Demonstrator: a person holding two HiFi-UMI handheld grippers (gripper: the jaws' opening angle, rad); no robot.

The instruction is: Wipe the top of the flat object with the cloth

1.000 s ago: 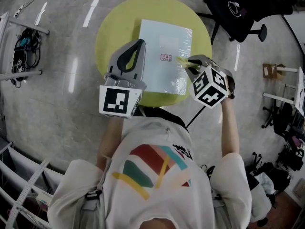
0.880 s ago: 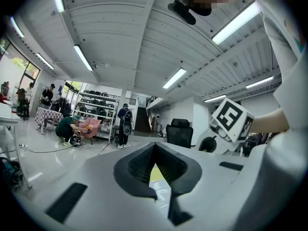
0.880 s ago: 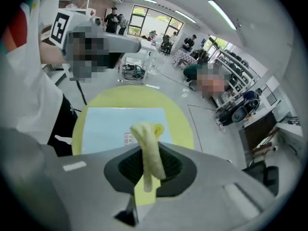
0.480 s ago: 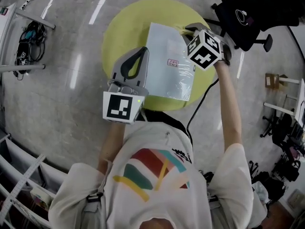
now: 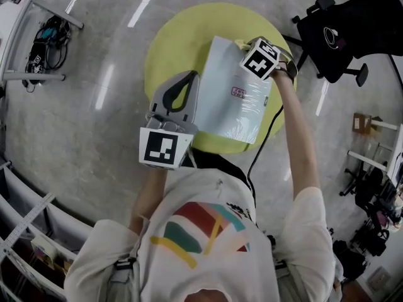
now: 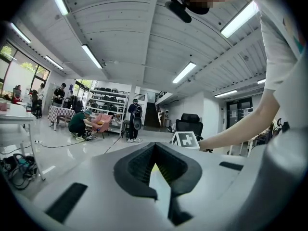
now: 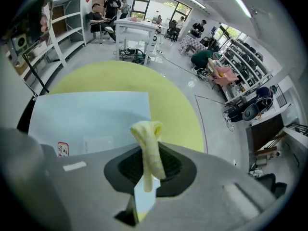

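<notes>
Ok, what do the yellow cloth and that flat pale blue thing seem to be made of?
The cloth looks like soft matte fabric: it bunches into limp folds. The flat object seems card or paper under glossy plastic film: wrinkled shine shows near its edge.

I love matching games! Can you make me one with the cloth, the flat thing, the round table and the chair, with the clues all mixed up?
Things:
1 cloth
2 flat object
3 round table
4 office chair

Clues:
A black, standing on the floor
B pale blue, lying on the round table
C yellow, pinched in the right tool
D yellow-green, under the flat object

Pairs: 1-C, 2-B, 3-D, 4-A
</notes>
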